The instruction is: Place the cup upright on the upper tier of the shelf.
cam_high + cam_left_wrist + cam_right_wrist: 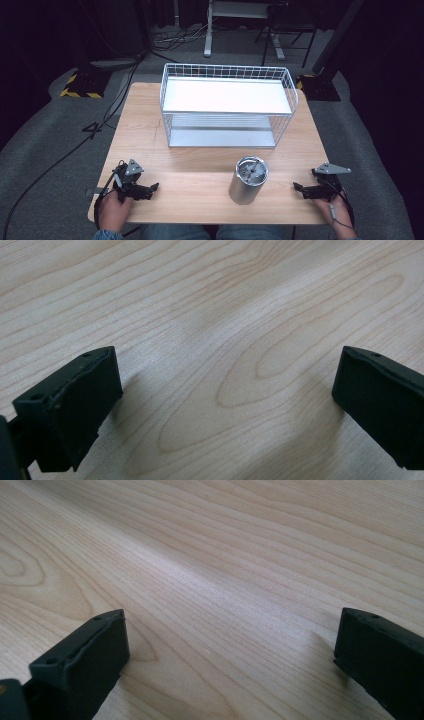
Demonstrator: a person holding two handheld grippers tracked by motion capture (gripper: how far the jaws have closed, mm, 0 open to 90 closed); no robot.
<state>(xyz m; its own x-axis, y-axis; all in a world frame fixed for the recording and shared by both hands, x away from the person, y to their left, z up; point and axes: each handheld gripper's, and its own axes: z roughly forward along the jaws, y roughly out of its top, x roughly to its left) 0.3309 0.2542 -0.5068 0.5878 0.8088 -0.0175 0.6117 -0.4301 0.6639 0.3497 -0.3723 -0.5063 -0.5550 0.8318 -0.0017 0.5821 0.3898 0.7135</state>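
1. A metal canister (248, 180) is seen standing upright on the wooden table (200, 200), near the front edge, slightly right of centre. Its top is round, with a small handle-like piece lying across it; finer detail is too small to tell.
2. The canister is placed between the two grippers and is touched by neither.
3. The left gripper (153, 189) is held low at the table's front left corner, well apart from the canister, tips pointed toward the middle. In the left gripper view the jaws are spread wide over bare wood grain (225, 340), nothing between them.
4. The right gripper (298, 188) is held near the front right edge, nearer the canister than the left one but apart from it, tips pointed inward. In the right gripper view the jaws are likewise spread wide, only tabletop (225, 580) between them.
5. Each gripper is held by a hand (114, 210) at the bottom of the high view; a grey three-cornered plate is carried on top of each.
6. A white wire basket (227, 105) with an upper shelf is set behind the canister, toward the table's far side, apart from it.
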